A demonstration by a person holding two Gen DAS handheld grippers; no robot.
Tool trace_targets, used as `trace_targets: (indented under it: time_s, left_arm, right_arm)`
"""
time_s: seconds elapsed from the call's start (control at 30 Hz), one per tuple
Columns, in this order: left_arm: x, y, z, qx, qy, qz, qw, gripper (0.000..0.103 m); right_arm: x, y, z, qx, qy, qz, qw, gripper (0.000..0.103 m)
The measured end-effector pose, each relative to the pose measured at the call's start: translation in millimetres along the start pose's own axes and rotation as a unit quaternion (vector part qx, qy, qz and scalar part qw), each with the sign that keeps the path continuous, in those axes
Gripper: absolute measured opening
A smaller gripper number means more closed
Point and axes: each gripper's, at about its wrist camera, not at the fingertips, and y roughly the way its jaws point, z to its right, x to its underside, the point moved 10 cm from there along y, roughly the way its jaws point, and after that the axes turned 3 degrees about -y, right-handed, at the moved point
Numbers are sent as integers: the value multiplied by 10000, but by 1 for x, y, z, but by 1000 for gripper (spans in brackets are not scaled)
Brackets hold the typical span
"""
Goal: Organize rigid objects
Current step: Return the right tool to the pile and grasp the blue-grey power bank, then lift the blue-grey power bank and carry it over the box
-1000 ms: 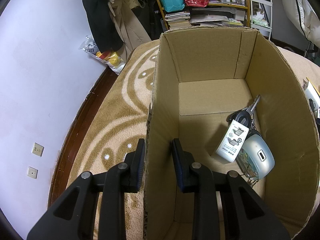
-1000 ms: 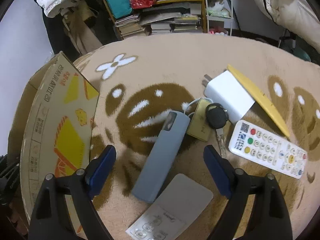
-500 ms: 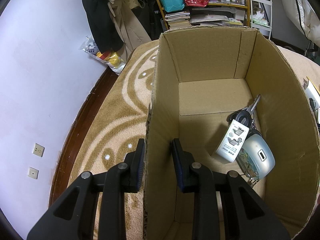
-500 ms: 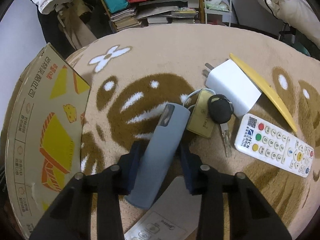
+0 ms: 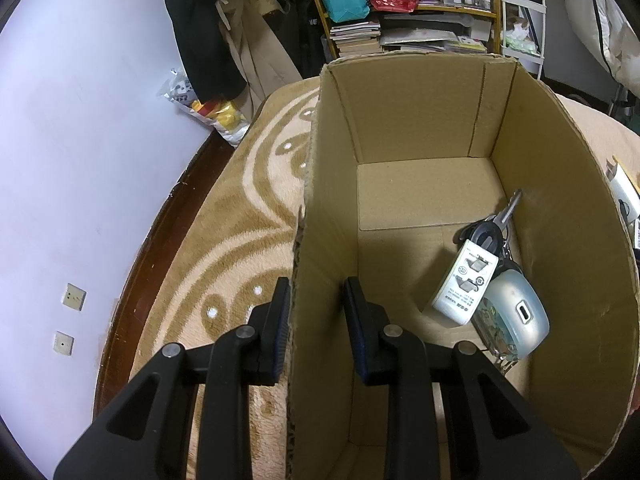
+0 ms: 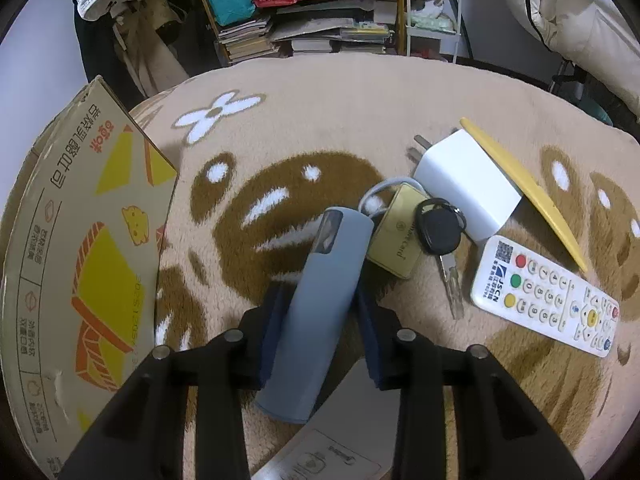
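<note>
Cardboard box (image 5: 552, 184), wall pinched by my left gripper (image 5: 314, 328), already holds keys and chargers; my right gripper (image 6: 320, 332) clamps the grey-blue oblong case (image 6: 320, 312) on the rug (image 6: 360, 120), white remote (image 6: 544, 296) remaining

The white remote (image 6: 545, 295) carries "JSCN" beside its code square and digits on its round buttons. The brass padlock (image 6: 394, 240) reads "Card" (the letters before it are blurred). Chinese print on the cardboard box (image 6: 76, 264) is unclear.
</note>
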Motion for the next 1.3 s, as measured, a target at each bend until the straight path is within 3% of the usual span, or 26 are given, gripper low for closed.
trace_targets:
  time_s: [0.37, 0.63, 1.03, 1.3]
  left_arm:
    - [-1, 0, 3, -70, 74, 12, 9999, 26]
    - [-1, 1, 5, -27, 30, -20, 10000, 26]
    - [-3, 0, 4, -84, 99, -13, 9999, 26]
    - [-4, -1, 7, -87, 116, -9, 9999, 26]
  right_arm:
    - [-6, -6, -10, -121, 39, 148, 9998, 29]
    - [-27, -38, -22, -232, -10, 819, 9964, 28]
    - [-47, -64, -40, -515, -122, 1140, 9921, 28]
    - [-66, -107, -72, -707, -505, 1623, 9829, 28]
